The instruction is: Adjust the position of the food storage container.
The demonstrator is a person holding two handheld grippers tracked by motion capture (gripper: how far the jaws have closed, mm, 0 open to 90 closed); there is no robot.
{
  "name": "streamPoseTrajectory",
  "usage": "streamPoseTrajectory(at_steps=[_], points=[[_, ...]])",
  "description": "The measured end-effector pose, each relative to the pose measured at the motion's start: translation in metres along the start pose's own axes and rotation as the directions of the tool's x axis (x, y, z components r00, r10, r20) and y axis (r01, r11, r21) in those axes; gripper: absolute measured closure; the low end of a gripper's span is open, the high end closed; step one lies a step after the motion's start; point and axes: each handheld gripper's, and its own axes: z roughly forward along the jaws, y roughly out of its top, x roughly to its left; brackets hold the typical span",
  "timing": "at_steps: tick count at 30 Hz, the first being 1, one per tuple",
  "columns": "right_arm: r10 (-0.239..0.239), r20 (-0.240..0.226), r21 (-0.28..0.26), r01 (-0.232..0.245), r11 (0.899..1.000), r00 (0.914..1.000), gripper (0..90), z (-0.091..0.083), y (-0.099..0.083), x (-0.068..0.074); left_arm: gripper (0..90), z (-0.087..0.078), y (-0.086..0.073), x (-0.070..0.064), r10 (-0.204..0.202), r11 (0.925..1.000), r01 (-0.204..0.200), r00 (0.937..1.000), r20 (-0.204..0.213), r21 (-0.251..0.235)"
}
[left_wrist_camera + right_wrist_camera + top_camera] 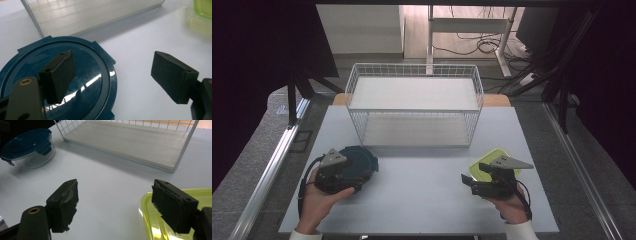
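Note:
A round glass container with a dark blue clip lid (361, 161) sits at the table's front left. My left gripper (349, 172) hovers over it, held by a hand. In the left gripper view the gripper (112, 57) is open; one jaw hangs above the blue lid (82, 80), the other over bare table. A yellow-green lidded box (490, 159) lies at the front right, with my right gripper (473, 174) above its near-left edge. In the right gripper view that gripper (113, 186) is open, one jaw over the green lid (152, 220). Nothing is held.
A white two-tier wire rack (414, 107) with bare shelves stands at the back middle of the grey table (422, 185). Its lower shelf (125, 142) lies ahead of the right gripper, its edge (87, 15) just beyond the blue lid. Bare tabletop separates the two containers.

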Motion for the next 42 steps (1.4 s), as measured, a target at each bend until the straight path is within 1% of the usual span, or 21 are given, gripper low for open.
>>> streamPoseTrajectory(at_steps=[2, 6, 11, 14, 15, 16, 18, 20, 21, 23, 25, 28, 29, 30, 32, 33, 35, 38, 40, 42], points=[[0.006, -0.002, 0.002, -0.006, 1.0, 1.0, 21.0, -0.001, 0.0, -0.001, 18.6, 0.002, 0.0, 0.0, -0.009, 1.0, 0.009, 1.0, 0.0, 0.001], [0.006, 0.0, 0.006, -0.006, 1.0, 1.0, 21.1, 0.0, 0.001, -0.004, 18.3, 0.003, -0.001, 0.0, -0.006, 0.9999, 0.006, 1.0, -0.004, 0.01], [0.024, -0.006, 0.018, -0.024, 1.0, 0.9997, 21.1, 0.0, -0.002, -0.006, 18.3, 0.004, 0.001, 0.0, -0.01, 0.9999, 0.01, 0.9999, 0.007, 0.006], [0.011, -0.005, 0.027, -0.011, 1.0, 0.9999, 21.1, 0.004, -0.001, -0.005, 18.2, 0.005, -0.002, -0.002, -0.007, 0.9999, 0.007, 1.0, -0.003, 0.01], [0.01, -0.012, 0.033, -0.01, 0.999, 0.9999, 21.0, 0.006, 0.001, -0.004, 18.2, 0.004, -0.004, -0.002, -0.005, 0.9999, 0.005, 0.9999, -0.012, 0.015], [-0.001, -0.015, 0.033, 0.002, 0.999, 0.9999, 20.9, 0.007, 0.002, -0.003, 18.2, 0.004, -0.006, -0.002, -0.006, 0.9998, 0.006, 0.9997, -0.022, 0.019], [-0.02, -0.016, 0.033, 0.02, 0.999, 0.9997, 20.6, 0.008, 0.006, 0.001, 18.0, 0.001, -0.006, -0.002, -0.026, 0.9996, 0.026, 0.9995, -0.018, 0.009], [-0.019, -0.023, 0.029, 0.019, 0.999, 0.9996, 20.5, 0.007, 0.006, 0.003, 17.1, -0.003, -0.005, -0.002, -0.04, 0.9992, 0.04, 0.999, -0.02, -0.008], [-0.021, -0.022, 0.028, 0.021, 0.999, 0.9996, 20.5, 0.007, 0.006, 0.004, 16.9, -0.005, -0.004, -0.003, -0.038, 0.9992, 0.038, 0.9989, -0.025, -0.014], [-0.026, -0.016, 0.033, 0.026, 0.999, 0.9995, 20.6, 0.007, 0.006, 0.004, 17.5, -0.007, -0.002, -0.003, -0.019, 0.9996, 0.018, 0.9993, -0.031, -0.023], [-0.032, -0.01, 0.033, 0.032, 0.999, 0.9995, 20.5, 0.007, 0.007, 0.004, 17.9, -0.008, 0.0, -0.003, -0.015, 0.9992, 0.014, 0.9995, -0.029, -0.037], [-0.029, -0.003, 0.034, 0.029, 0.999, 0.9996, 20.6, 0.006, 0.006, 0.004, 18.7, -0.007, 0.0, -0.003, -0.011, 0.9994, 0.011, 0.9997, -0.02, -0.033], [-0.022, 0.001, 0.038, 0.022, 0.999, 0.9998, 20.5, 0.007, 0.006, 0.004, 18.8, -0.006, -0.001, -0.002, -0.006, 0.9997, 0.005, 0.9999, -0.016, -0.025], [-0.024, 0.004, 0.04, 0.024, 0.999, 0.9997, 20.5, 0.007, 0.005, 0.003, 18.8, -0.005, -0.001, -0.001, -0.004, 0.9997, 0.003, 0.9998, -0.019, -0.024], [-0.023, 0.005, 0.043, 0.023, 0.999, 0.9997, 20.5, 0.007, 0.005, 0.003, 18.8, -0.006, 0.0, 0.001, -0.007, 0.9997, 0.007, 0.9997, -0.023, -0.023], [-0.025, 0.007, 0.042, 0.025, 0.999, 0.9997, 20.5, 0.008, 0.006, 0.002, 18.8, -0.006, 0.0, 0.003, -0.015, 0.9996, 0.014, 0.9994, -0.031, -0.023], [-0.029, 0.007, 0.042, 0.029, 0.999, 0.9996, 20.5, 0.007, 0.006, 0.002, 18.9, -0.006, 0.002, 0.005, -0.033, 0.9994, 0.033, 0.9983, -0.049, -0.008], [-0.03, 0.009, 0.037, 0.03, 0.999, 0.9995, 20.5, 0.004, 0.006, 0.002, 20.5, -0.009, 0.005, 0.008, -0.039, 0.9992, 0.04, 0.9979, -0.052, 0.006], [-0.033, 0.011, 0.035, 0.033, 0.999, 0.9994, 20.5, 0.002, 0.006, 0.002, 20.7, -0.015, 0.009, 0.016, -0.046, 0.9987, 0.047, 0.9971, -0.06, 0.02], [-0.035, 0.015, 0.031, 0.034, 0.999, 0.9993, 20.5, -0.001, 0.006, 0.001, 21.6, -0.019, 0.013, 0.028, -0.072, 0.9968, 0.074, 0.995, -0.068, 0.029]])
